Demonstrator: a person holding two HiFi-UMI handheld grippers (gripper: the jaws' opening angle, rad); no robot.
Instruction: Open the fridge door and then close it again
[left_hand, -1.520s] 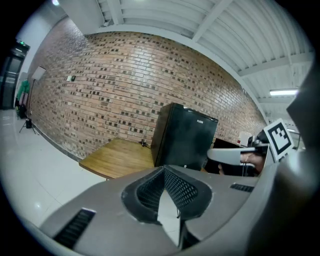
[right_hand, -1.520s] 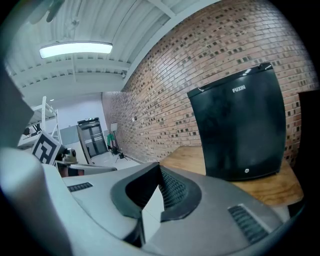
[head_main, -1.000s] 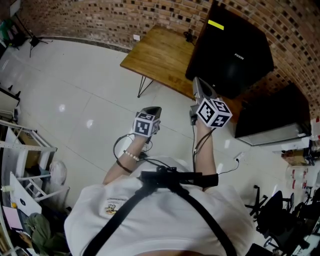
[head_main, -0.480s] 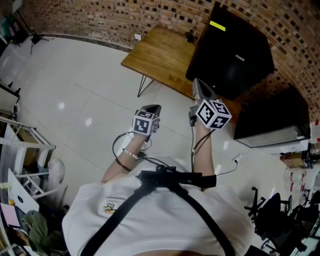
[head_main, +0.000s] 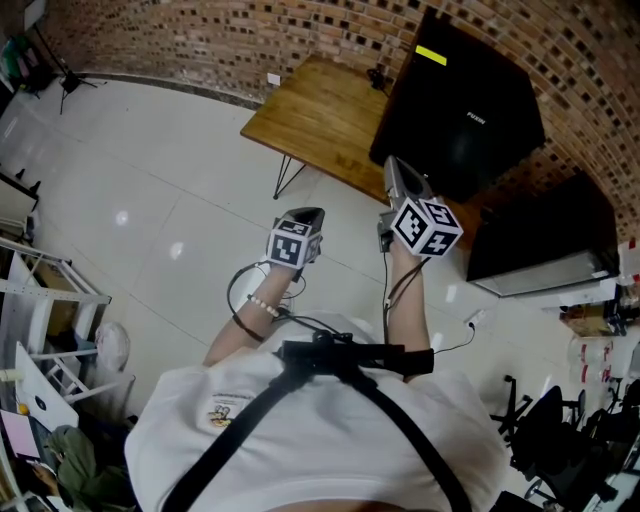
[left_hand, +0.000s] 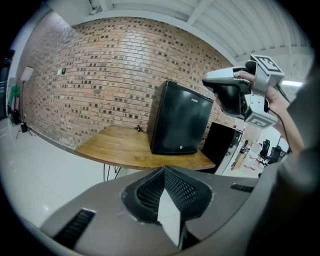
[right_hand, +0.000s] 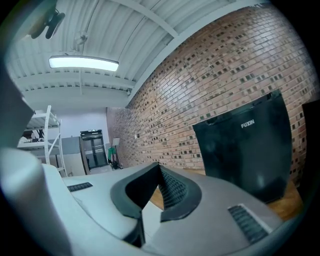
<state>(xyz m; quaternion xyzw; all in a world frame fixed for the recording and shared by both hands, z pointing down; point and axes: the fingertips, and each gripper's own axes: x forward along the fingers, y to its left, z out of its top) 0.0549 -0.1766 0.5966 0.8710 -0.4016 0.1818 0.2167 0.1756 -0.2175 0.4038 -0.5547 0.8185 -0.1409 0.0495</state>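
The black box-shaped mini fridge (head_main: 465, 110) stands door-closed on the far wooden table (head_main: 320, 115), ahead and right of both grippers. The right gripper (head_main: 392, 170) is nearer than the left gripper (head_main: 306, 216). Both jaw pairs are pressed together, empty.

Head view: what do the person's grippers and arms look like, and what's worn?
The left gripper and right gripper are grey wedges, each carrying a white cube with black square markers. Black cables trail from them. The person wears a white short-sleeved shirt, black chest straps and a beaded bracelet.
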